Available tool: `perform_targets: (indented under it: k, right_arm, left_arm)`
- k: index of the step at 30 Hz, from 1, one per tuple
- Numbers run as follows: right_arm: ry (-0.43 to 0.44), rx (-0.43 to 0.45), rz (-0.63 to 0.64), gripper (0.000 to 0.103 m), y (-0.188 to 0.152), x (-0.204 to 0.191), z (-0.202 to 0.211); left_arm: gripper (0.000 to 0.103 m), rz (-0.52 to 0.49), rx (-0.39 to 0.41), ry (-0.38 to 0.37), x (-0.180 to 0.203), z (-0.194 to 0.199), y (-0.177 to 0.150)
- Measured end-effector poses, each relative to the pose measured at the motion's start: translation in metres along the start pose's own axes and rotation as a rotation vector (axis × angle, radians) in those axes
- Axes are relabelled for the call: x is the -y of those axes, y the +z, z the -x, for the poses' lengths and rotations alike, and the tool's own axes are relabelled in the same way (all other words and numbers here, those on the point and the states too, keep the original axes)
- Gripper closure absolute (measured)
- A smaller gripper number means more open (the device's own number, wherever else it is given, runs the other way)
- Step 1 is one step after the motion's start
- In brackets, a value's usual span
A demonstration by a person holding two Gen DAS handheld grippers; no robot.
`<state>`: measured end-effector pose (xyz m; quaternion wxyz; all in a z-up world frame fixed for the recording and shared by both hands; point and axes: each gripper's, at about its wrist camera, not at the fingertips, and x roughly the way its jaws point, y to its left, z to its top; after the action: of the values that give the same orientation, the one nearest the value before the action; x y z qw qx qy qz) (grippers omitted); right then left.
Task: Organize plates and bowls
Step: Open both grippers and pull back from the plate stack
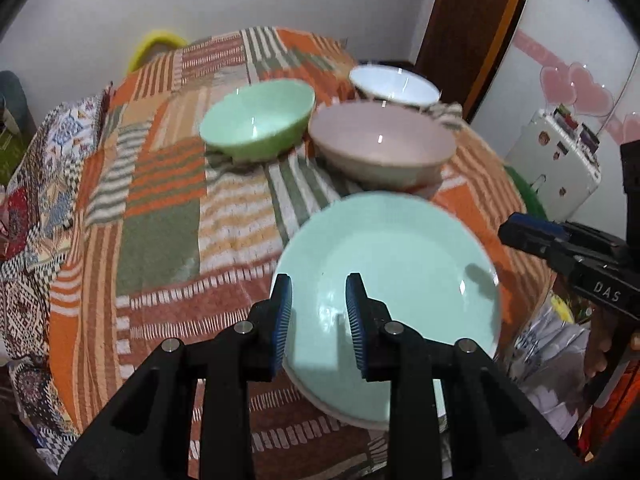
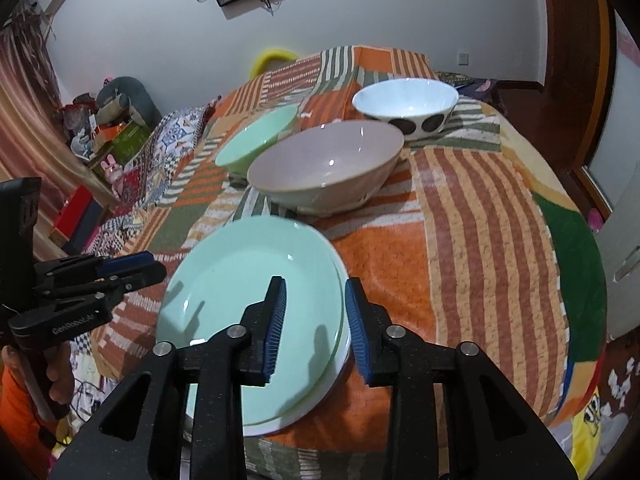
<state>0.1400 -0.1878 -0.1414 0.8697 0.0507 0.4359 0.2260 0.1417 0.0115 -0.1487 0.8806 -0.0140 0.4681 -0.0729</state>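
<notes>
A mint green plate [image 1: 396, 252] lies on top of a white plate [image 2: 320, 396] at the near edge of the table. Behind it stand a pink bowl [image 1: 380, 140], a green bowl [image 1: 256, 120] and a white bowl with dark spots [image 1: 394, 86]. My left gripper [image 1: 319, 320] is open, its jaws astride the plates' left rim. My right gripper [image 2: 315, 328] is open, astride the plates' right rim [image 2: 340, 292]. Each gripper shows in the other's view: the right gripper [image 1: 528, 232], the left gripper [image 2: 132, 266]. The bowls also show in the right wrist view: pink [image 2: 324, 168], green [image 2: 256, 140], white [image 2: 406, 104].
A striped orange, green and white blanket [image 1: 160, 208] covers the table [image 2: 480, 220]. A yellow chair back [image 1: 154, 46] stands behind it. A white appliance [image 1: 560, 168] stands on the right, clutter on the floor [image 2: 104, 128] on the left.
</notes>
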Motion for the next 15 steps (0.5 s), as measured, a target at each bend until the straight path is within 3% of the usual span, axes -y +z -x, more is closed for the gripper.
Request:
perform_targets:
  k: [7,10,15]
  right_arm:
    - [-0.012,0.071,-0.023,0.056,0.024,0.007,0.011]
    - [-0.025,0.108,-0.027,0.046,0.035,0.011,0.013]
    - [-0.025,0.156,-0.034,0.032,0.053,0.018,0.012]
  left_arm:
    - [0.053,0.003,0.111,0.007,0.003,0.015,0.032]
    - [0.043,0.012,0.137,0.008,0.002,0.013,0.048]
    - [0.039,0.049,0.145,0.005,-0.004,-0.006,0.076]
